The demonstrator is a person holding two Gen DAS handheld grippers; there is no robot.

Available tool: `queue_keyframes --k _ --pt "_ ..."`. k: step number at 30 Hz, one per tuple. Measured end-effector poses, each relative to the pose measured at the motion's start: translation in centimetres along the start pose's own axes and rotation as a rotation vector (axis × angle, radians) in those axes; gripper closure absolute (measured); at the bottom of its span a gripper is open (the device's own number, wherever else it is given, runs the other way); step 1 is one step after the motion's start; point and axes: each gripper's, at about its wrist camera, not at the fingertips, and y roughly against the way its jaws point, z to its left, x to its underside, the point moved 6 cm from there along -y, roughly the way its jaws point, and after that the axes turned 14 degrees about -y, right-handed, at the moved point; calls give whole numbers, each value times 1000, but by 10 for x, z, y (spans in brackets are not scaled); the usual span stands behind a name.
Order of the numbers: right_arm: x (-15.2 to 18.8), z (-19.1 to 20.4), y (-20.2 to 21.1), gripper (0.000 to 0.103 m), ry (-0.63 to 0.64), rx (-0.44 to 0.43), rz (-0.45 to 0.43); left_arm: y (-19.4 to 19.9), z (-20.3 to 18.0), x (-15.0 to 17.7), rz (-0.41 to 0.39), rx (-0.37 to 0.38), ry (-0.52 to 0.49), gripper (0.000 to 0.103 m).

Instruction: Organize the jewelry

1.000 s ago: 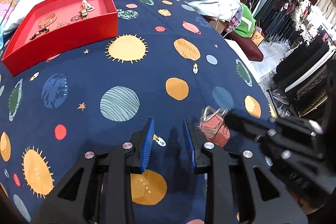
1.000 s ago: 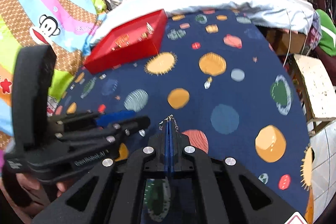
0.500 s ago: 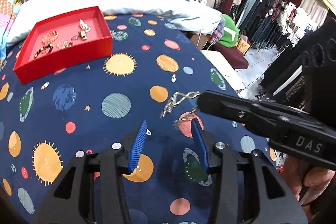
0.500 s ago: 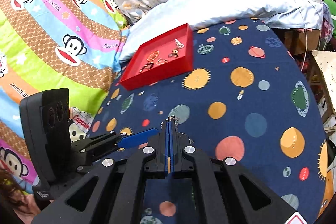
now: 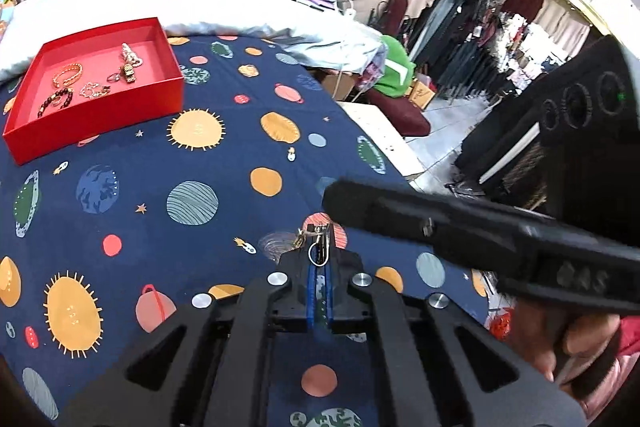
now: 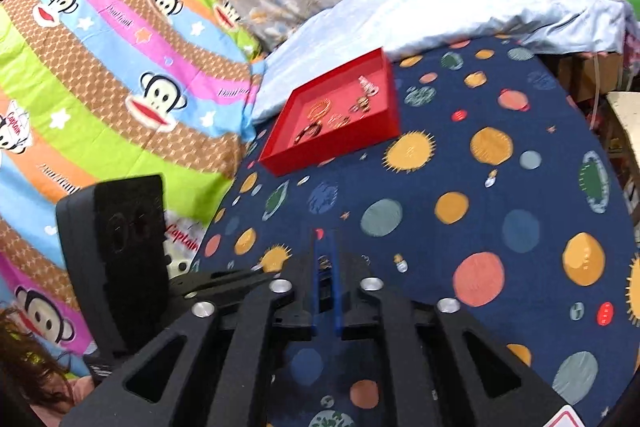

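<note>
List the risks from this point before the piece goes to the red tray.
1. The left gripper pinches only part of the small metal chain piece; its loose end dangles past the tips and might slip or snag.
2. The red tray sits far across the bedspread, so a long carry could shake it free.

Each view looks forward and down along its own gripper's fingers, close above the planet-print cover (image 5: 224, 195). The left wrist view faces the red tray (image 5: 100, 107) at 10 o'clock, with the clothes racks (image 5: 500, 27) at 2. The right wrist view sees the same tray (image 6: 340, 143) at 12, farther off.
</note>
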Motion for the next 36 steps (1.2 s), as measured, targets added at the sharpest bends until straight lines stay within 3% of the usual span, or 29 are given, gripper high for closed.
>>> queue_keyframes --k 3,9,15,21,31,36 --pt "-5 -8 8 72 -26 12 -37 9 -2 1 -8 5 -4 101" --pt "0 -12 9 72 0 19 -6 27 2 3 -29 42 53 101" --pt "11 2 6 72 21 -42 45 35 1 4 -31 -70 -48 101" --pt "18 23 11 73 101 -60 63 36 6 8 -27 -85 -45 101" --pt "13 37 9 78 129 -56 60 42 0 9 -38 -72 -78 101" --pt "3 25 10 78 145 2 31 50 0 11 -29 -45 -79 101"
